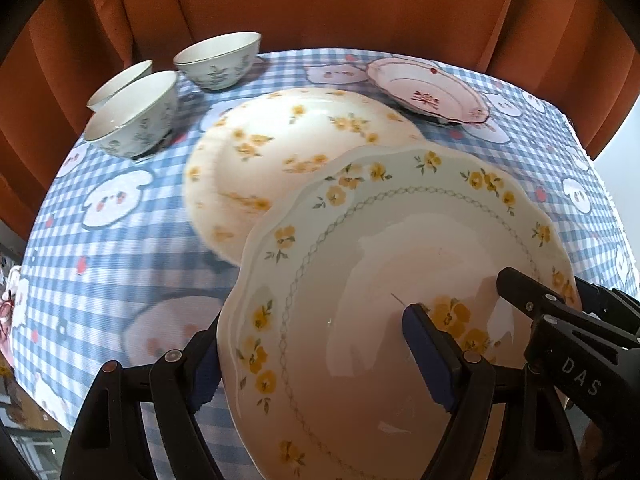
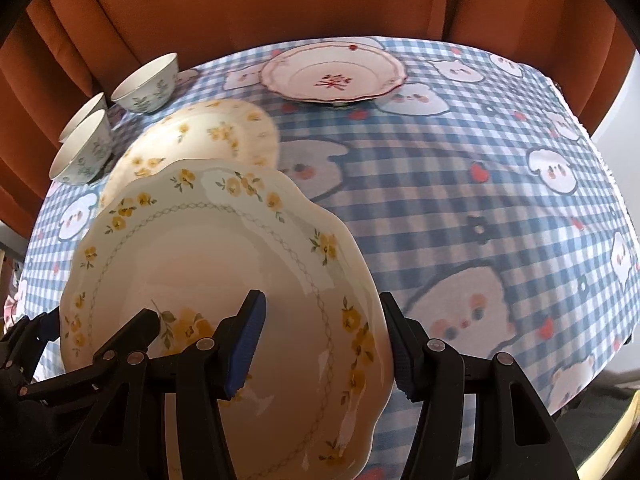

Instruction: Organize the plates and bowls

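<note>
Bowls stood in a cluster of three at the far left of the checked tablecloth. Right of them lay a plate with yellow flowers. Above its near edge, both grippers carried a scalloped plate: the left gripper clamped its left rim, the right gripper its right rim. A pink plate sat at the far right.

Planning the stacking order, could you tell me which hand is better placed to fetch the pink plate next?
Likely right. The left tongs and right tongs both grip the held plate, but the pink plate lies straight ahead of the right ones and off to the side for the left.
</note>
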A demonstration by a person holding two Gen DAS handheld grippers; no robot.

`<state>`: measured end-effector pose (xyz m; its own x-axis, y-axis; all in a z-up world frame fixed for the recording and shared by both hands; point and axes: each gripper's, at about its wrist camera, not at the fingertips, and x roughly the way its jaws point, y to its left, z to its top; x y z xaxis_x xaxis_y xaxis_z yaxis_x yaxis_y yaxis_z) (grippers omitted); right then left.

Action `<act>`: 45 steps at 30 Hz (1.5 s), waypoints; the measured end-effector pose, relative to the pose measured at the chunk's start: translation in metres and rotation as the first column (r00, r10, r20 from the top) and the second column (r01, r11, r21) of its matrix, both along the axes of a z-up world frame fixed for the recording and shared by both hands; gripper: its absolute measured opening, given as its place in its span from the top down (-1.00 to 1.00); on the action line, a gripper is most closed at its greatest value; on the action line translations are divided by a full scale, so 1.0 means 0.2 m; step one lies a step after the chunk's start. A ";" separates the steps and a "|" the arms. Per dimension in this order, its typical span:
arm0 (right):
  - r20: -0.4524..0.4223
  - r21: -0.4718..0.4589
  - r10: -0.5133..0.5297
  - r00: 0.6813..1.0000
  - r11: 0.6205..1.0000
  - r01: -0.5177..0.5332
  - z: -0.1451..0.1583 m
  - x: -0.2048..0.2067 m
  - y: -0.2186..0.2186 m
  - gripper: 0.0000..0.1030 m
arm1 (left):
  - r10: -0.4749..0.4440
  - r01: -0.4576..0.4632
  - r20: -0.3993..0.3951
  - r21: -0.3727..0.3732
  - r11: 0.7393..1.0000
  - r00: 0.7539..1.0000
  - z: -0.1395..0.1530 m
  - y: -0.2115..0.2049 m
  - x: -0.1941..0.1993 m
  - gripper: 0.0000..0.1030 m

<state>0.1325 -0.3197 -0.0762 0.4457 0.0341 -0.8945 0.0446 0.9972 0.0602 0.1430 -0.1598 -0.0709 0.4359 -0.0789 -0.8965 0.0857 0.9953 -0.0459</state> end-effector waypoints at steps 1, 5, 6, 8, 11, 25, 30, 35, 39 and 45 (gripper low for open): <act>0.002 -0.004 0.001 1.000 1.000 -0.001 0.00 0.00 -0.03 -0.19 | -0.001 0.001 0.001 -0.001 1.000 1.000 0.00 -0.04 0.00 -0.59; -0.007 -0.014 -0.007 1.000 1.000 0.007 -0.01 0.01 -0.15 -0.19 | -0.012 0.012 0.005 -0.003 1.000 1.000 0.00 -0.16 0.01 -0.59; -0.013 -0.013 -0.012 1.000 1.000 0.012 -0.02 0.01 -0.19 -0.19 | -0.015 0.015 0.004 -0.004 1.000 1.000 -0.01 -0.18 0.01 -0.59; -0.019 -0.013 -0.018 1.000 1.000 0.018 -0.03 0.01 -0.24 -0.19 | -0.020 0.020 -0.005 -0.006 1.000 1.000 -0.02 -0.23 0.02 -0.59; -0.024 -0.014 -0.028 0.999 1.000 0.027 -0.04 0.02 -0.30 -0.19 | -0.031 0.031 -0.021 -0.006 1.000 0.999 -0.05 -0.30 0.03 -0.59; -0.096 -0.012 -0.064 0.993 0.998 0.063 -0.15 0.08 -0.52 -0.19 | -0.058 0.058 -0.098 -0.002 0.998 0.993 -0.18 -0.49 0.10 -0.60; -0.095 -0.007 -0.068 0.993 0.998 0.068 -0.16 0.08 -0.54 -0.19 | -0.062 0.063 -0.086 0.002 0.998 0.994 -0.18 -0.51 0.11 -0.61; -0.109 -0.016 -0.076 0.991 0.997 0.075 -0.15 0.08 -0.53 -0.20 | -0.082 0.083 -0.079 0.011 0.997 0.994 -0.16 -0.50 0.11 -0.65; -0.077 -0.056 -0.091 0.993 0.995 0.087 -0.08 0.05 -0.52 -0.31 | -0.090 0.090 -0.052 -0.006 0.996 0.995 -0.11 -0.47 0.10 -0.72; -0.038 -0.057 -0.147 0.988 0.988 0.145 0.01 0.02 -0.49 -0.55 | -0.119 0.120 0.011 -0.010 0.993 0.993 0.01 -0.37 0.07 -0.88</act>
<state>0.1368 -0.4173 -0.0749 0.4043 -0.0778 -0.9113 0.1912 0.9816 0.0010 0.1575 -0.2340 -0.0681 0.4323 -0.1402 -0.8908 0.2046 0.9773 -0.0545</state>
